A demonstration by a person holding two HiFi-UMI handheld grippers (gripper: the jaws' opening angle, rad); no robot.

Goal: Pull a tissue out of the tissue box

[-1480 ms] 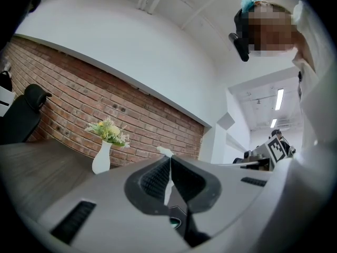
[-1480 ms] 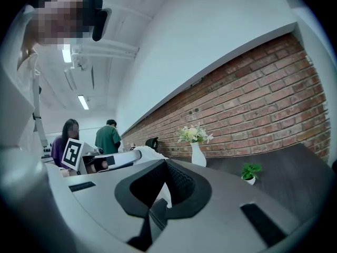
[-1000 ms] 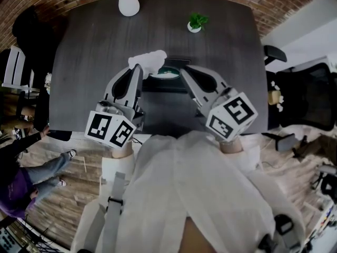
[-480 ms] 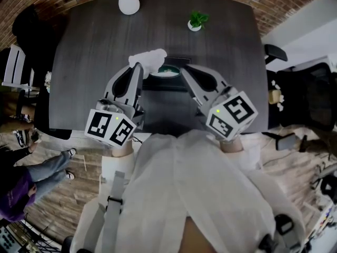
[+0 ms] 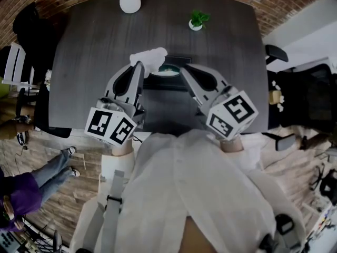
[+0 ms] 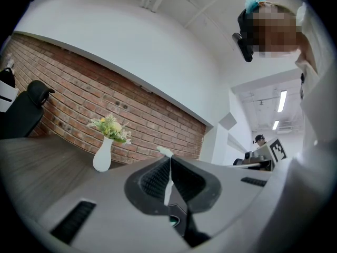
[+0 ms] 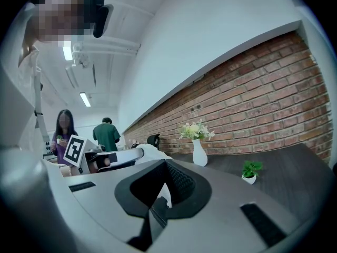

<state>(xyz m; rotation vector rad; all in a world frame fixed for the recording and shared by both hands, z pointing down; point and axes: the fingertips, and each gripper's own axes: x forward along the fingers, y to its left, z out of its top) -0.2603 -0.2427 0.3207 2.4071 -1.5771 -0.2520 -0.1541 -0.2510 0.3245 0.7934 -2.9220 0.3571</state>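
While the tissue (image 5: 149, 57) is clamped in the shut fingers of the left gripper (image 5: 138, 65), just above the tissue box (image 5: 163, 83) on the surface (image 5: 95, 46), the pull is judged nearly done; the fingers of the right gripper (image 5: 183, 70) are held together beside the box.

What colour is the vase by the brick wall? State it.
White; the vase shows best in the left gripper view.

White coat (image 5: 195, 194); grey-shelled left hand-held gripper (image 5: 138, 65), right hand-held gripper (image 5: 184, 70); marker cubes (image 5: 110, 126).
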